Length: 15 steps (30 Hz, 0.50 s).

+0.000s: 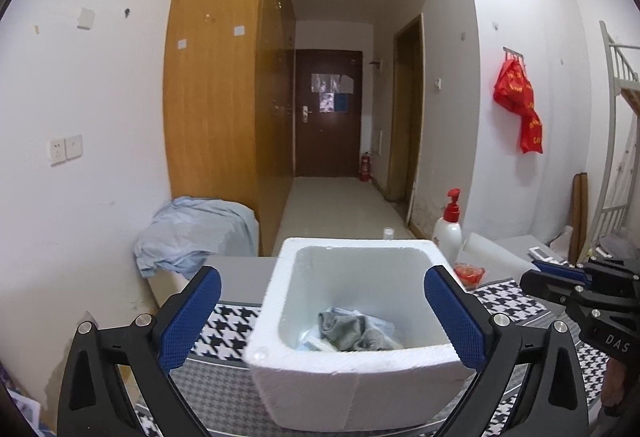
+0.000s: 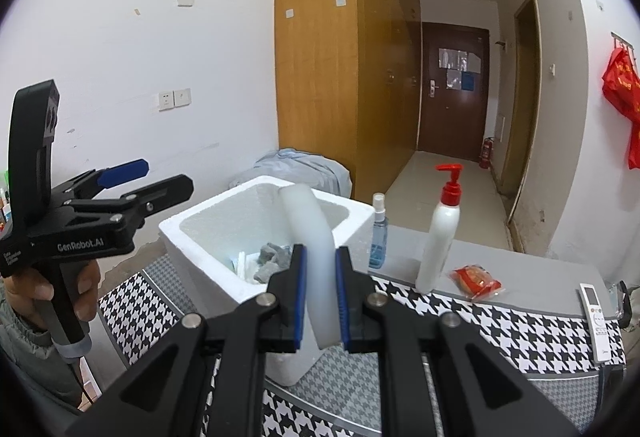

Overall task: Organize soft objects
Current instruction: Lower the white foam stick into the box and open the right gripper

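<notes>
Left gripper [image 1: 322, 313] spread wide around the foam box [image 1: 352, 369] with grey socks [image 1: 354, 329] lying inside, then over to the right gripper [image 2: 320, 297] clamped on a white foam sheet [image 2: 314, 253] sticking up beside that box's rim.

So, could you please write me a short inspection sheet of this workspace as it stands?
Surface: table, grey with a houndstooth cloth.
Job's things: foam box holding grey socks; white foam sheet held upright over the box.
Clutter: pump bottle, spray bottle, red packet, remote.
Grippers: left tongs open, straddling the box; right tongs shut on the sheet.
Cables: nothing seen.
Surroundings: wardrobe, door, blue fabric heaped left, red bag on wall hooks.
</notes>
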Tool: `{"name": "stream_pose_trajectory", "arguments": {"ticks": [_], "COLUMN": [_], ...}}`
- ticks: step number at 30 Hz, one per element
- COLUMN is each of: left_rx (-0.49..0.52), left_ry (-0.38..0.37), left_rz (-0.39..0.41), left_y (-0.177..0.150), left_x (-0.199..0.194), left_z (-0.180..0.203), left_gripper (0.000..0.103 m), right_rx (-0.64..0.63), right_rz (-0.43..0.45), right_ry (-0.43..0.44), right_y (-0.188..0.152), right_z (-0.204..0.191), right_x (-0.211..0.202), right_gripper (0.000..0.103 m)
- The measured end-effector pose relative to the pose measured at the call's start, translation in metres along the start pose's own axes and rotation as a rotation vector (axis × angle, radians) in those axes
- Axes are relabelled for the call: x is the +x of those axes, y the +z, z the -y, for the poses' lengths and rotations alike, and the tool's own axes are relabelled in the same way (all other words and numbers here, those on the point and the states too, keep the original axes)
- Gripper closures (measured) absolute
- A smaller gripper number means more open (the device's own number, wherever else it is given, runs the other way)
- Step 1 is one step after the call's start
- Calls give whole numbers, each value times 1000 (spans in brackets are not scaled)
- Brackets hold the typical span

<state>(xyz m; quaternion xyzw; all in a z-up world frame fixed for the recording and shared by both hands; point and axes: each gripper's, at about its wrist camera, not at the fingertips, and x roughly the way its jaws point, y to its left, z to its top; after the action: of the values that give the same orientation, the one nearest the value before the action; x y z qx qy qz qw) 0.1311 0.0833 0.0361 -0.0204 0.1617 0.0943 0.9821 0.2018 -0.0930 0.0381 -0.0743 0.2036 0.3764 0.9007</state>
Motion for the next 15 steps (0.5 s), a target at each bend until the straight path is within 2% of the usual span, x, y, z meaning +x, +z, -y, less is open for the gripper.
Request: {"name": "stream_pose_trajectory", "arguments": {"ticks": [15], "left_rx": [1], "left_ry": [21], "left_rz": [12], "left_y": [-16], "left_x": [-27], "left_z": [-13], "left_gripper": [1], "right_rx": [-14], "right_rz": [-1], "right_ry": [43], "right_y": [12], "right_z": [-21], "right_x": [12], "right_gripper": [86]}}
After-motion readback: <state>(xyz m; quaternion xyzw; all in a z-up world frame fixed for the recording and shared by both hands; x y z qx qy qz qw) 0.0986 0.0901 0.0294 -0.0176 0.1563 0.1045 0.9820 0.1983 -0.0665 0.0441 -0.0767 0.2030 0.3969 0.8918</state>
